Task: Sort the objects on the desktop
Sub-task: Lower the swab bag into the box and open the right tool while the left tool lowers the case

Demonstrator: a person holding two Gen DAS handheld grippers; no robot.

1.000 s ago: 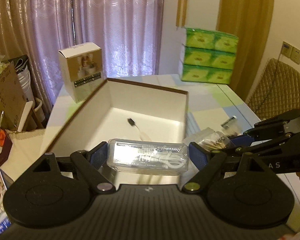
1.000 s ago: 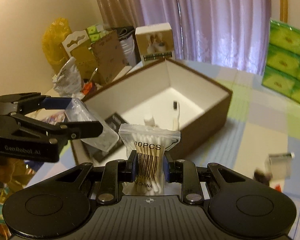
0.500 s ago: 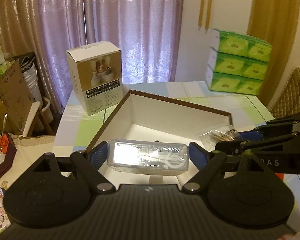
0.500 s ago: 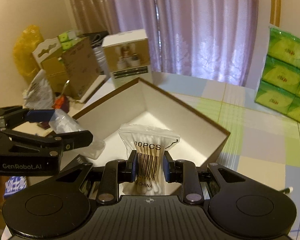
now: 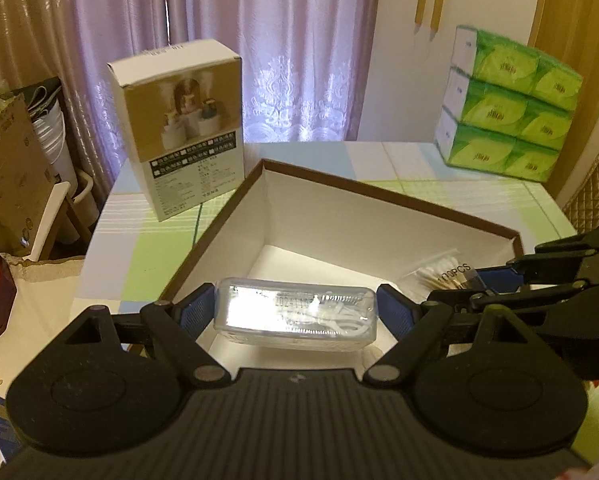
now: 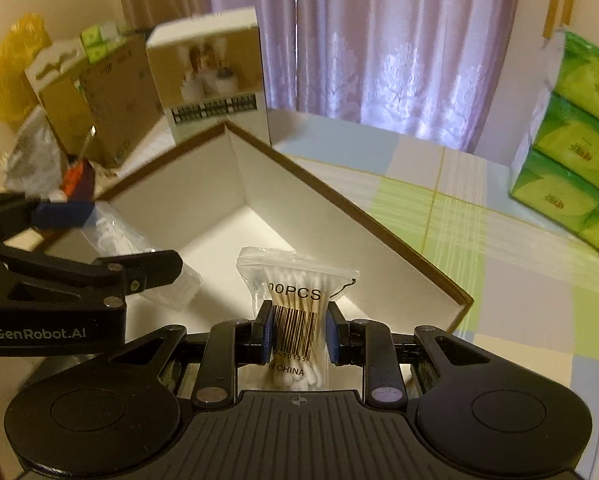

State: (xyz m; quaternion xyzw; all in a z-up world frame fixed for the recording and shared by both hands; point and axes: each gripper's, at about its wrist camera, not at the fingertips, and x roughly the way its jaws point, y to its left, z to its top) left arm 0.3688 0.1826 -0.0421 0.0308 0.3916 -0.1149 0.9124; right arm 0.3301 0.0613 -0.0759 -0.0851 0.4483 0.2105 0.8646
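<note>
A: Left gripper (image 5: 297,312), how's it set?

B: Spread fairly wide, blue pads (image 5: 195,314) pressed on both short ends of a clear plastic case (image 5: 297,314). Case sits crosswise btwn the fingers, white cord-like bits inside, can't tell exactly what. Glare on the lid.

A: And the right gripper (image 6: 297,334)?

B: Narrow. Pads pinch a small zip bag of cotton swabs (image 6: 295,304) at its middle, over the barcode. Bag stands upright, top w/ "00PCS" print sticking up past the fingertips, swab ends hanging below them.

A: Where's the box?

B: Open brown-rimmed box (image 5: 379,196), white inside, right ahead of and under both sets of fingers. Case and bag both over its interior, held up, not resting on the floor as far as I can see. In the left view the bag pokes in from the right, just beside the case.

A: Beyond the fingers?

B: White product carton (image 5: 179,124) past the box's far left corner; green tissue packs (image 5: 507,104) stacked far right on the checked tablecloth (image 5: 439,168).
</note>
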